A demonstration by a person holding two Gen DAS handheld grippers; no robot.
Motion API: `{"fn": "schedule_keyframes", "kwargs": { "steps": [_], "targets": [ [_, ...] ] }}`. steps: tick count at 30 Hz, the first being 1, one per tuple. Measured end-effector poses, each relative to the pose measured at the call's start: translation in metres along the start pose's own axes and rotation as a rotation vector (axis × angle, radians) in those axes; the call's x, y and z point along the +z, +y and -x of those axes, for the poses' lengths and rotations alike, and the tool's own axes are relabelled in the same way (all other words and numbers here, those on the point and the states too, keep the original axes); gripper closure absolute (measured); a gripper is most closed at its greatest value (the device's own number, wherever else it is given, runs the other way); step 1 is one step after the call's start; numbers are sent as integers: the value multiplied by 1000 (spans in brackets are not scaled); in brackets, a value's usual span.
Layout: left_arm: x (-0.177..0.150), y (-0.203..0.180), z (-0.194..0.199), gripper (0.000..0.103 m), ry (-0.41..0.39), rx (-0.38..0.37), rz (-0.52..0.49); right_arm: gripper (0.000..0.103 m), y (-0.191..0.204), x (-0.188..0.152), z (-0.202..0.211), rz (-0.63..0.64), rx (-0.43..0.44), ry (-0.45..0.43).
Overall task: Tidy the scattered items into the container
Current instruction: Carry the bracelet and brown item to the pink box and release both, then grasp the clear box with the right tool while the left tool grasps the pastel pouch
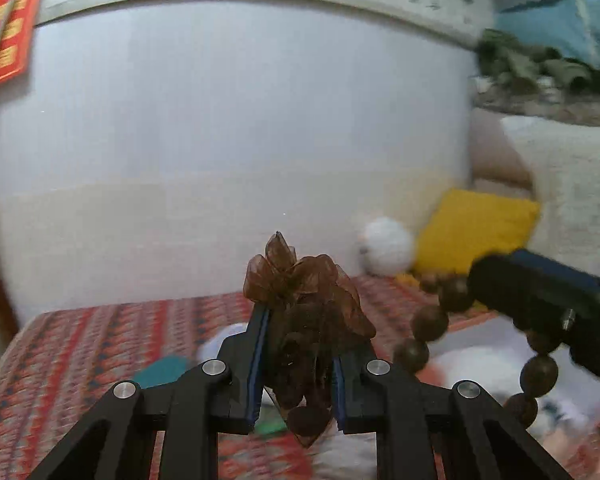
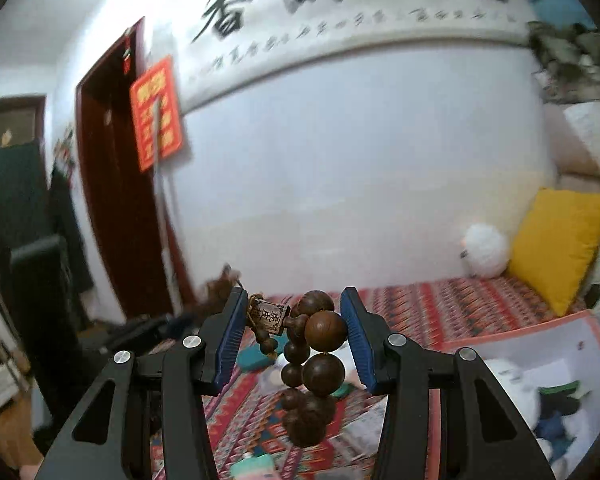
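While my left gripper [image 1: 300, 344] pinches the brown organza scrunchie [image 1: 308, 300] and my right gripper [image 2: 296, 336] clamps the wooden bead bracelet [image 2: 316, 356], both are aloft over the patterned bedspread [image 2: 440, 312]. I'd judge the white box [image 2: 540, 344], lower right and already holding items, the goal. I'd carry each over its opening, lower, then release, minding the dangling beads.
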State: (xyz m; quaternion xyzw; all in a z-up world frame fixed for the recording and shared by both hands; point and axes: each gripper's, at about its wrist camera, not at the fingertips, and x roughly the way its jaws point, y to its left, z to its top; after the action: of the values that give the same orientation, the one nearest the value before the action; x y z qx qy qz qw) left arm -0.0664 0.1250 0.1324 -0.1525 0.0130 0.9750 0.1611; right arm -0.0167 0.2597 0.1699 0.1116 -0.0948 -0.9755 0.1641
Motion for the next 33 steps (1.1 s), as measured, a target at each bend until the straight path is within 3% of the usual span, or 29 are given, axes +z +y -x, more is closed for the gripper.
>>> {"fn": "schedule_keyframes", "kwargs": {
  "steps": [5,9,15,19,21,22,23,24,25,27,33],
  "targets": [
    [15,-70,-21,82,23,-140,-43,52,-63,21,46,-72,-150,-83],
    [15,-124,-47,82,82,-248,-67,52,-117,25,66,-131,-287,-97],
    [-8,-197,-103,82,237,-370,-113,52,-203,8,63,-252,-423,-40],
    [-26,-223,-128,79,329,-425,-99,52,-239,-1,55,-301,-455,-4],
    [-31,-226,-138,69,382,-462,-58,49,-249,-4,53,-310,-483,0],
    [-34,-227,-143,53,409,-480,-37,47,-252,-5,51,-300,-511,2],
    [-37,-228,-148,30,436,-498,-16,27,-255,-7,50,-290,-539,4],
    [-40,-229,-153,23,463,-517,5,9,-253,-6,49,-271,-578,0],
    [-40,-227,-152,18,459,-516,23,6,-249,-5,50,-252,-605,-13],
    [-35,-218,-142,15,410,-492,52,5,-240,-3,51,-231,-617,-36],
    [-2,-172,-99,12,304,-428,51,5,-209,4,46,-218,-531,-48]
  ]
}}
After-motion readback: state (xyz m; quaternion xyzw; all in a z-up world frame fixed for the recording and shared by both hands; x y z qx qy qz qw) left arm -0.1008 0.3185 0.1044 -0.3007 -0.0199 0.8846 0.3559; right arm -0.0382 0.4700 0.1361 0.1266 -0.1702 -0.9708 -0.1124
